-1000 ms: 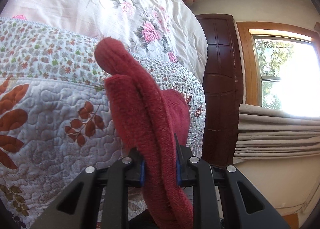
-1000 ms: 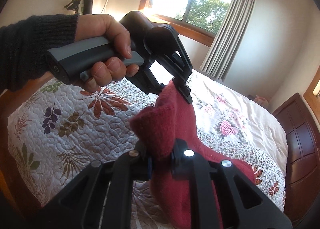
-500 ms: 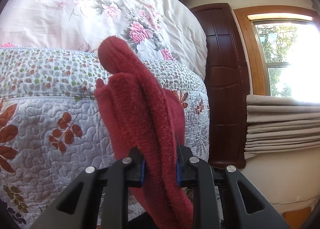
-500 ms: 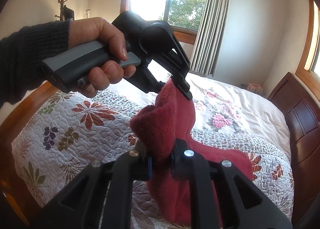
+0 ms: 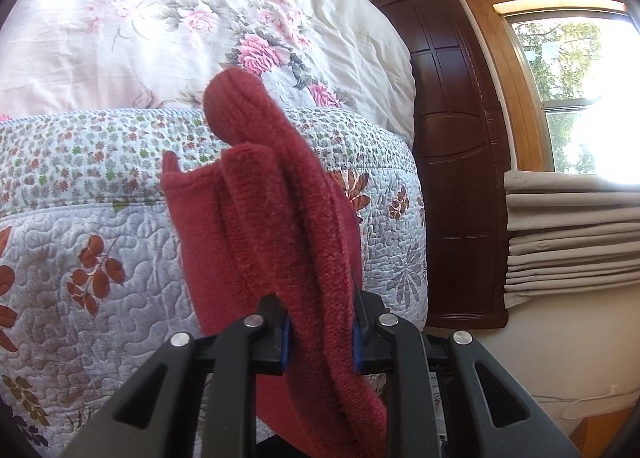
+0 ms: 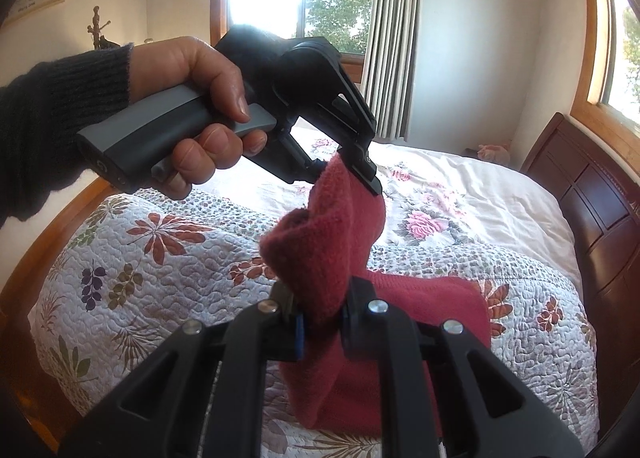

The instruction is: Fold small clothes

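**Red garment held aloft, fold not yet laid**

Left gripper (image 5: 320, 332): jaws closed tight on a bunched edge of the red fleece garment (image 5: 276, 226); cloth fills the gap between the pads. Right gripper (image 6: 322, 332): likewise clamped on another bunched part of the same garment. The right wrist view shows the person's hand (image 6: 200, 114) squeezing the left tool's handle.

Garment location: lifted between both grippers above the quilted bedspread (image 6: 168, 258); its lower end appears to trail onto the quilt at the near right.

Progress, as judged: early to middle. Cloth is gathered and creased, no flat fold visible. Remaining: lay it down, bring edges together, smooth, release.
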